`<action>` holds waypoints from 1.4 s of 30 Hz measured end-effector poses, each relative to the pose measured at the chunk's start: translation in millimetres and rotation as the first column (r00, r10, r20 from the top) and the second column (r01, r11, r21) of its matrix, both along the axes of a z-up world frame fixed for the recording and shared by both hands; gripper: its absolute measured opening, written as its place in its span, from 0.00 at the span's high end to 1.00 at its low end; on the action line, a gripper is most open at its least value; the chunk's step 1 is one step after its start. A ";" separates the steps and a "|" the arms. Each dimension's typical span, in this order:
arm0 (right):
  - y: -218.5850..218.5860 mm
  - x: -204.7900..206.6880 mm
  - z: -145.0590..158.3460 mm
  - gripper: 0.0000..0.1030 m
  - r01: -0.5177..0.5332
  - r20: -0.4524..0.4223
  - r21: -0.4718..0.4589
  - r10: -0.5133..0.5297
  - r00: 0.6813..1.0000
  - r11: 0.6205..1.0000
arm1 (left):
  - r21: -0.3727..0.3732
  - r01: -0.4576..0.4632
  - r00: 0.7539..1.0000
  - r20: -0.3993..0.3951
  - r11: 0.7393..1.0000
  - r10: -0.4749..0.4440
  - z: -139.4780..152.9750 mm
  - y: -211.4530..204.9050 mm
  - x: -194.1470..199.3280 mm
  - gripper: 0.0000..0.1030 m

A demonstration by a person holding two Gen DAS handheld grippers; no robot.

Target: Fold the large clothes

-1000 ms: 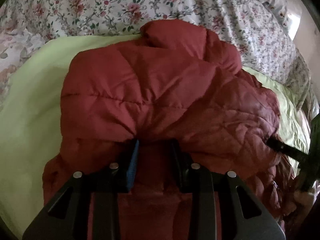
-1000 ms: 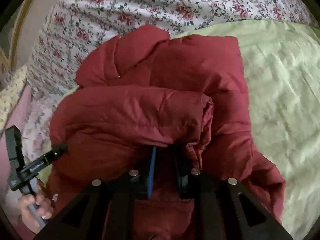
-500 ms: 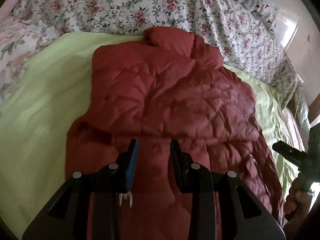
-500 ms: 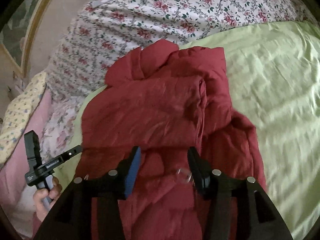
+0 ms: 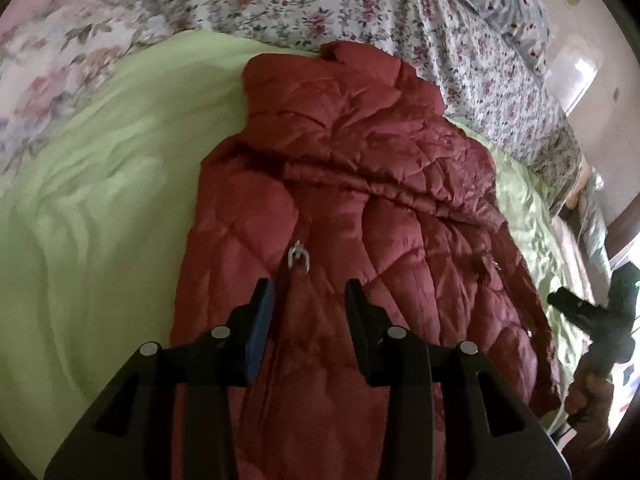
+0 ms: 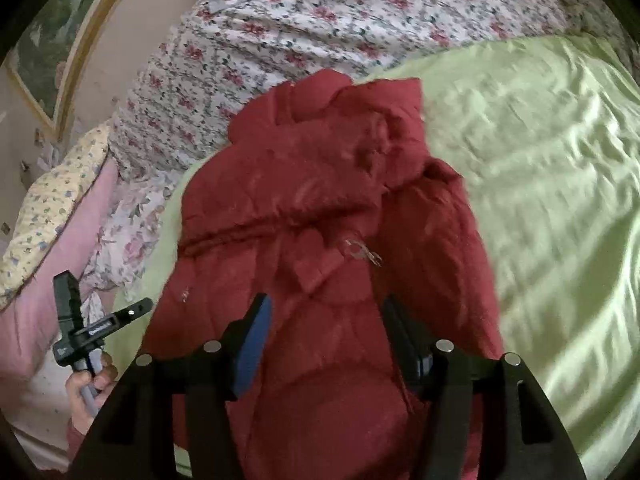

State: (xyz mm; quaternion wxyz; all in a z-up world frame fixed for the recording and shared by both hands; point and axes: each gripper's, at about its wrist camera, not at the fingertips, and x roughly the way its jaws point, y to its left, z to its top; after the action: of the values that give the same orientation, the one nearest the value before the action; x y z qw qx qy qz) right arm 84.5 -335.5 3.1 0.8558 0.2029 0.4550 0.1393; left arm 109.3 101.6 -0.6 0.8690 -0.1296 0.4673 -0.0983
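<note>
A dark red quilted jacket (image 5: 360, 184) lies folded over on a light green sheet (image 5: 100, 220); it also shows in the right wrist view (image 6: 320, 208). A metal zipper pull (image 5: 298, 259) lies on it just beyond my left fingers; it shows in the right wrist view too (image 6: 362, 251). My left gripper (image 5: 308, 300) is open and empty above the jacket's near part. My right gripper (image 6: 324, 316) is open and empty above the jacket. Each gripper shows in the other's view: the right one (image 5: 588, 312) and the left one (image 6: 92, 328).
A floral bedspread (image 5: 320, 4) covers the bed beyond the green sheet (image 6: 540, 200). A pink pillow and a yellow-patterned cushion (image 6: 48, 208) lie at the left in the right wrist view. A framed picture (image 6: 52, 40) hangs on the wall.
Both grippers let go of the jacket fold, opened and pulled back. The folded jacket now lies on the sheet, with the zipper pull exposed.
</note>
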 end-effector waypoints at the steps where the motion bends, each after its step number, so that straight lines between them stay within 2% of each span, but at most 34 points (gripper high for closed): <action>1: -6.8 -5.3 -1.6 0.41 0.018 -0.009 -0.003 -0.018 1.000 1.000 | 0.000 -0.003 1.000 -0.001 1.000 0.003 0.8 2.8 -4.6 0.66; 9: -42.9 -32.0 -4.6 0.36 0.129 -0.023 -0.007 -0.129 0.991 0.992 | -0.004 -0.034 0.999 -0.010 0.999 0.033 -1.3 25.1 -34.0 0.66; 10: -45.2 -34.3 -5.5 0.36 0.134 -0.027 -0.011 -0.135 0.991 0.991 | -0.003 -0.043 0.999 -0.015 0.999 0.042 -3.4 29.0 -37.7 0.64; 11: -46.2 -36.2 -6.1 0.36 0.136 -0.031 -0.021 -0.137 0.990 0.990 | -0.002 -0.048 0.999 -0.019 0.999 0.048 -5.0 31.8 -39.5 0.58; 13: -46.4 -39.4 -8.1 0.35 0.130 -0.038 -0.028 -0.131 0.991 0.991 | 0.002 -0.064 0.998 -0.024 0.998 0.064 -8.9 37.8 -43.8 0.53; 17: -42.1 -42.2 -13.1 0.33 0.109 -0.056 -0.067 -0.112 0.992 0.992 | -0.006 -0.073 0.996 -0.048 0.997 0.072 -18.1 46.7 -50.9 0.53; 21: -32.3 -46.5 -21.2 0.31 0.074 -0.088 -0.149 -0.087 0.992 0.986 | -0.028 -0.077 0.994 -0.078 0.997 0.074 -26.3 54.2 -56.8 0.53; 25: -21.2 -51.9 -32.3 0.28 0.035 -0.117 -0.215 -0.061 0.991 0.976 | -0.017 -0.074 0.994 -0.080 0.997 0.072 -28.4 57.2 -65.0 0.44; 31: -15.1 -63.2 -48.4 0.28 0.005 -0.169 -0.191 -0.038 0.985 0.982 | -0.025 -0.037 0.994 -0.099 0.999 0.035 -36.1 53.4 -74.3 0.42; 42: -16.0 -77.4 -46.6 0.29 -0.021 -0.176 -0.162 -0.008 0.984 0.987 | -0.003 0.008 0.991 -0.132 1.000 -0.008 -53.2 38.6 -80.1 0.41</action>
State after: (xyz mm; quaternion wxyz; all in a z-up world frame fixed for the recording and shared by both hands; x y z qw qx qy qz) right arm 7.1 -351.4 -43.5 0.8254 0.1422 0.5395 0.0860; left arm 29.1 140.2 -53.8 0.8357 -0.1348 0.5241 -0.0936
